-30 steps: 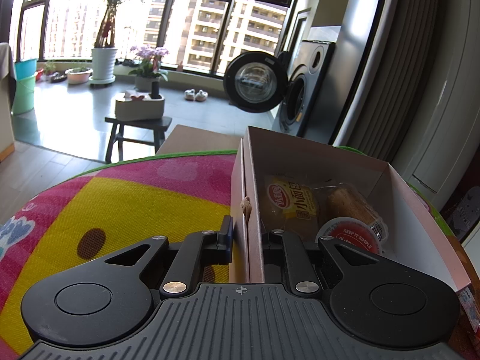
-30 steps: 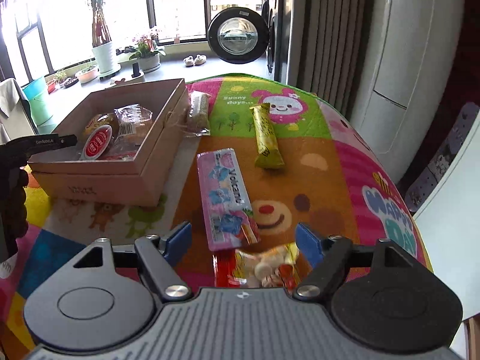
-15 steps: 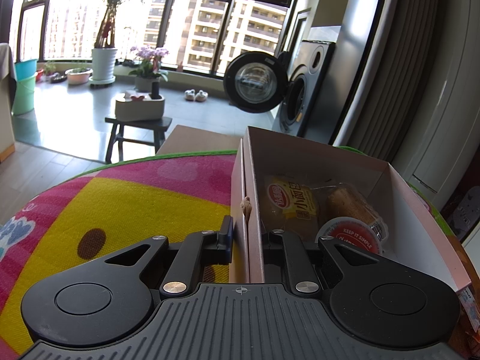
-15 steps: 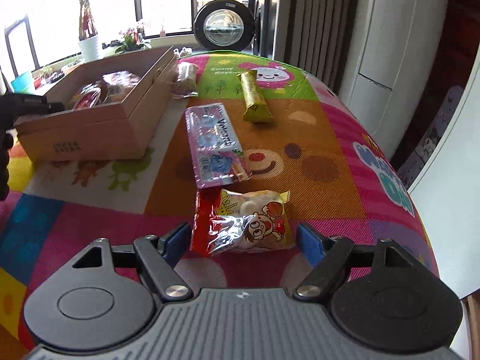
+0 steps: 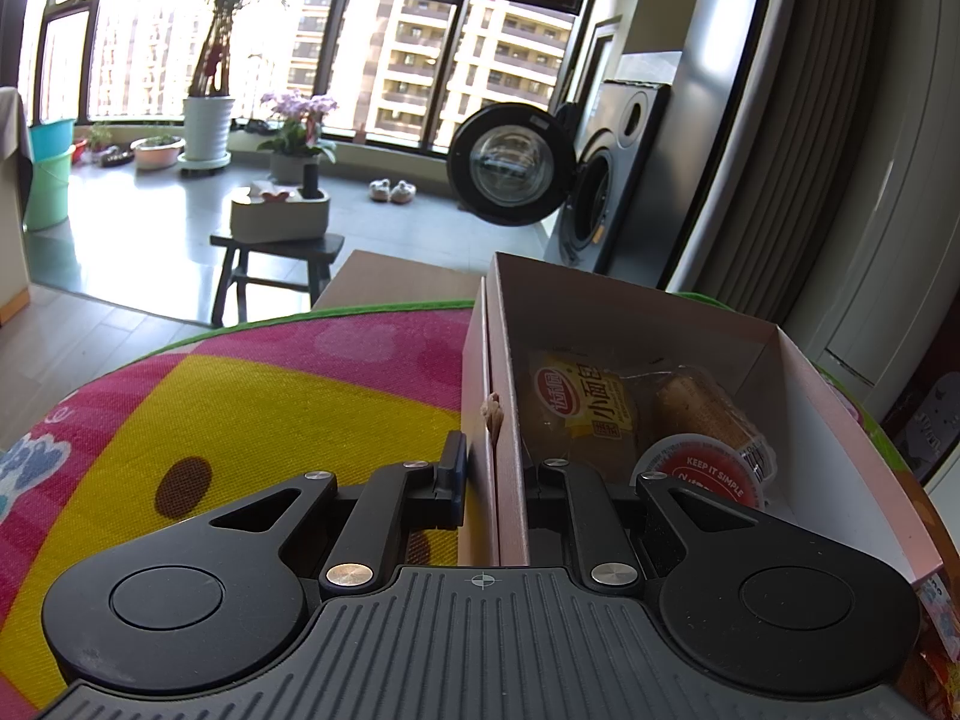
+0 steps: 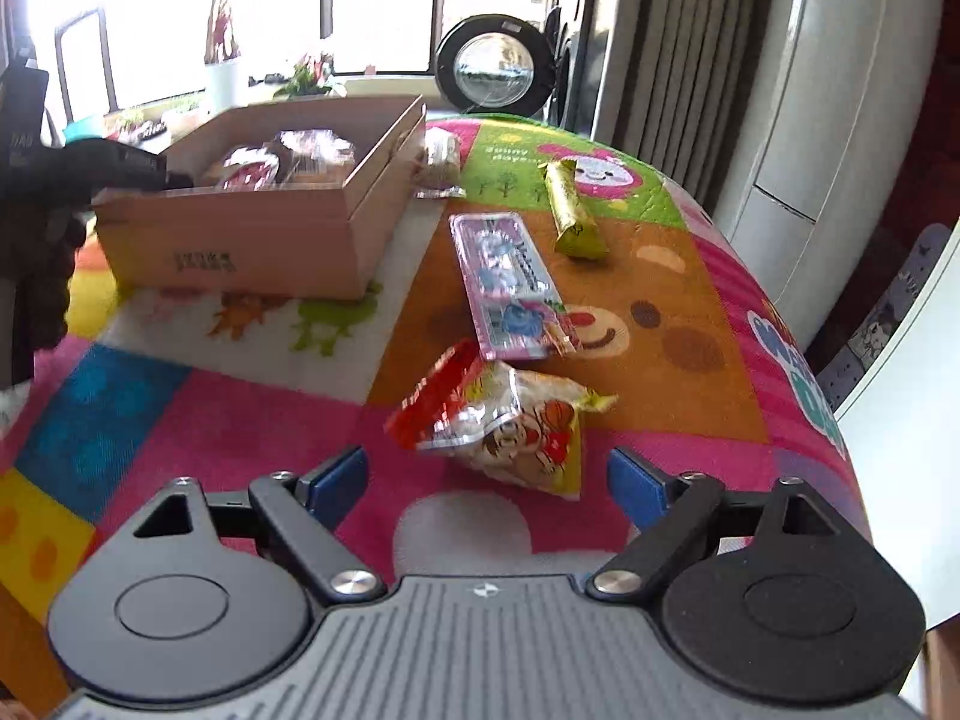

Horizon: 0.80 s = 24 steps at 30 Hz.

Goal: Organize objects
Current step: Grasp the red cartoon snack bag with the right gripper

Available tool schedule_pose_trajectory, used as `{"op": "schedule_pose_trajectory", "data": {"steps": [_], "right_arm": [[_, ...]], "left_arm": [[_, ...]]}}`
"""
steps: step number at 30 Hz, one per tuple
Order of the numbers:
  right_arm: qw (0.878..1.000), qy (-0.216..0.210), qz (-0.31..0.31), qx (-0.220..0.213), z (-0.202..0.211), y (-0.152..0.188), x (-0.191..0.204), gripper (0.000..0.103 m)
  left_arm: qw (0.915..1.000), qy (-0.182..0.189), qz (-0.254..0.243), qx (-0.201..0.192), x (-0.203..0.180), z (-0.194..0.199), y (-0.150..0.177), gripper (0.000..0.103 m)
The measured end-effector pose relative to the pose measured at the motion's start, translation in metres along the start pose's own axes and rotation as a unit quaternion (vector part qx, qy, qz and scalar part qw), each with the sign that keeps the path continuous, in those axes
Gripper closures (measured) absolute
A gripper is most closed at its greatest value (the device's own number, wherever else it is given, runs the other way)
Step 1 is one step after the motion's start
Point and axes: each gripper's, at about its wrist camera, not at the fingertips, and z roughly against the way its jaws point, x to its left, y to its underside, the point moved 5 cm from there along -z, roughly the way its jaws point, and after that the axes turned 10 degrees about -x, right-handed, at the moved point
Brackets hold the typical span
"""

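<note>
My left gripper (image 5: 493,483) is shut on the near wall of the cardboard box (image 5: 495,396), one finger outside and one inside. Inside lie a yellow bread packet (image 5: 585,405), a wrapped bun (image 5: 702,408) and a red-lidded cup (image 5: 705,474). In the right wrist view the same box (image 6: 252,228) stands at the left of the mat. My right gripper (image 6: 487,480) is open, just short of a red and yellow snack bag (image 6: 510,420) that lies between its fingertips' line and a purple candy pack (image 6: 510,282). A green-gold bar (image 6: 573,210) lies farther back.
A wrapped snack (image 6: 441,162) rests against the box's far right side. The colourful play mat (image 6: 180,420) covers a round table whose edge curves away on the right. A washing machine (image 6: 495,69) with its door open and a white cabinet (image 6: 840,120) stand beyond.
The right gripper has pulled back and lowered; the snack bag now sits farther ahead of its fingers and looks tilted up. The left gripper has kept its hold on the box wall.
</note>
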Motion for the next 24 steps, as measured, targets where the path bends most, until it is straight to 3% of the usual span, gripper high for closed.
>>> {"op": "schedule_pose_trajectory", "data": {"steps": [6, 7, 8, 16, 19, 22, 24], "right_arm": [[0.999, 0.013, -0.037, -0.003, -0.019, -0.007, 0.002, 0.016], [0.999, 0.009, -0.033, -0.002, -0.020, -0.007, 0.004, 0.026], [1.000, 0.000, -0.027, 0.001, -0.021, -0.005, 0.006, 0.037], [0.995, -0.036, 0.097, 0.007, 0.010, 0.011, 0.017, 0.039], [0.990, 0.005, 0.138, 0.001, 0.018, 0.014, 0.004, 0.028], [0.980, 0.083, 0.181, -0.008, 0.019, 0.013, -0.015, 0.026], [0.982, 0.091, 0.166, -0.007, 0.022, 0.010, -0.026, 0.025]], "left_arm": [[1.0000, 0.000, 0.000, 0.000, 0.000, 0.000, 0.000, 0.088], [1.0000, 0.000, 0.000, 0.000, 0.000, 0.000, 0.000, 0.088], [1.0000, 0.000, 0.000, 0.000, 0.000, 0.000, 0.000, 0.088], [1.0000, 0.000, 0.000, 0.000, 0.000, 0.000, 0.000, 0.088], [1.0000, 0.000, 0.000, 0.000, 0.000, 0.000, 0.000, 0.088], [1.0000, 0.000, 0.000, 0.000, 0.000, 0.000, 0.000, 0.088], [1.0000, 0.000, 0.000, 0.000, 0.000, 0.000, 0.000, 0.088]]}}
